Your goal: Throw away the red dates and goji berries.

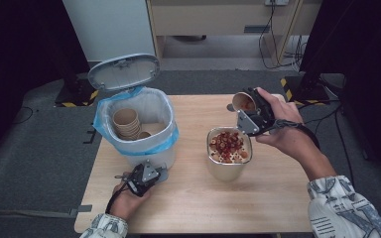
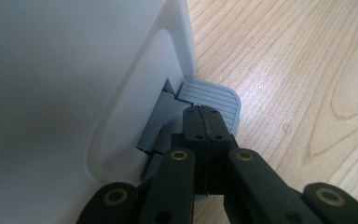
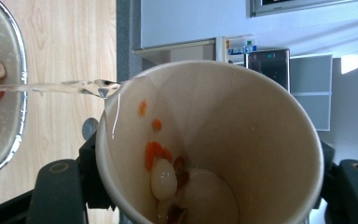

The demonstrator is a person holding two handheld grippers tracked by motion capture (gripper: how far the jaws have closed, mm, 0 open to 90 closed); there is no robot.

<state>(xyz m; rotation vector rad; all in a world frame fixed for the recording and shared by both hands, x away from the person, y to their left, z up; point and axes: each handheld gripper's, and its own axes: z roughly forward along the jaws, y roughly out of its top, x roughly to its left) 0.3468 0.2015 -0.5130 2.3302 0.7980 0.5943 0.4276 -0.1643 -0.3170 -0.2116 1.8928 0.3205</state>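
Right gripper (image 1: 250, 111) is clamped around a paper cup (image 1: 243, 101), tipped on its side toward the metal strainer bowl (image 1: 229, 166) on the worktop (image 1: 278, 183). The right gripper view shows a thin stream of liquid (image 3: 65, 87) leaving the cup rim and running toward the strainer, so the pour is live. Inside the cup: a few orange bits, a pale round piece and some darker scraps sticking near the bottom. The cup isn't empty yet.

The strainer is already piled with red and pale food leftovers (image 1: 229, 144). It sits mid-worktop, just right of the bin.

Left gripper (image 1: 141, 178) is down at the foot of the white pedal bin (image 1: 144, 124). In the left gripper view its jaws are closed together with nothing between them, tips resting on the grey ribbed pedal (image 2: 212, 98). The bin lid (image 1: 124, 72) stands up open, so the pedal is likely being pressed.

The bin has a blue liner (image 1: 104, 121) and a nested stack of used cups (image 1: 126, 124) inside, with what looks like another cup lying beside the stack.

Judged progress: several cups are already drained and binned, and this one is mid-drain. Left to do: shake out the stuck solids, then drop the cup into the open bin. No other cups are waiting on the worktop, so this is probably the last one.
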